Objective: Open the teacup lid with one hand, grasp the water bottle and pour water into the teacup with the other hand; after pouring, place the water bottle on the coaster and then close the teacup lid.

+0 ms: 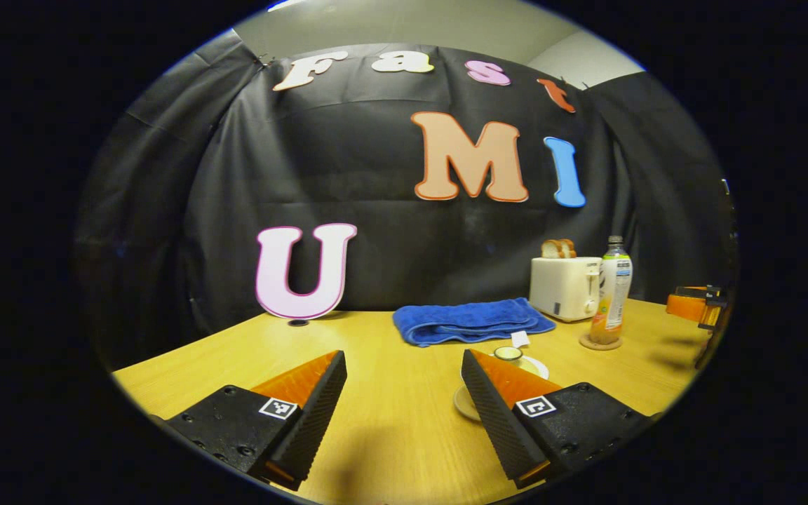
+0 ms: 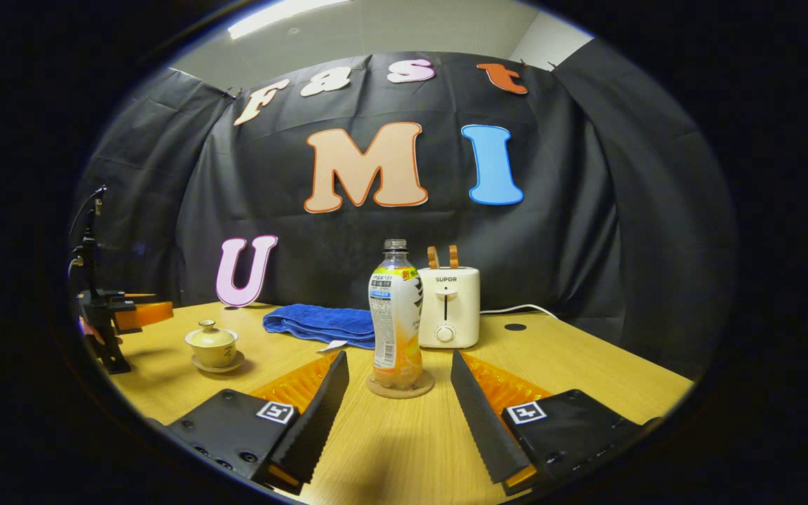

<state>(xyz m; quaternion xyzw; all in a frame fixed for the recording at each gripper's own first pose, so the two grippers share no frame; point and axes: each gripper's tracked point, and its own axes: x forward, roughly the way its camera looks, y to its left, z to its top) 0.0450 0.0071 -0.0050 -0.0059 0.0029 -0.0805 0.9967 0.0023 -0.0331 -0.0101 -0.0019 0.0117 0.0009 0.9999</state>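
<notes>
Left gripper fingers spread apart, nothing between them, over bare table. Teacup with lid on, at 1 o'clock, half hidden behind its right finger in the left gripper view; right gripper view shows teacup whole, on saucer, at 9 o'clock. Right gripper also wide apart, holding nothing. Water bottle upright on coaster, dead ahead at 12 o'clock, just beyond the fingertips. Toaster behind bottle, blue towel at 11. Other gripper far at 9.
</notes>
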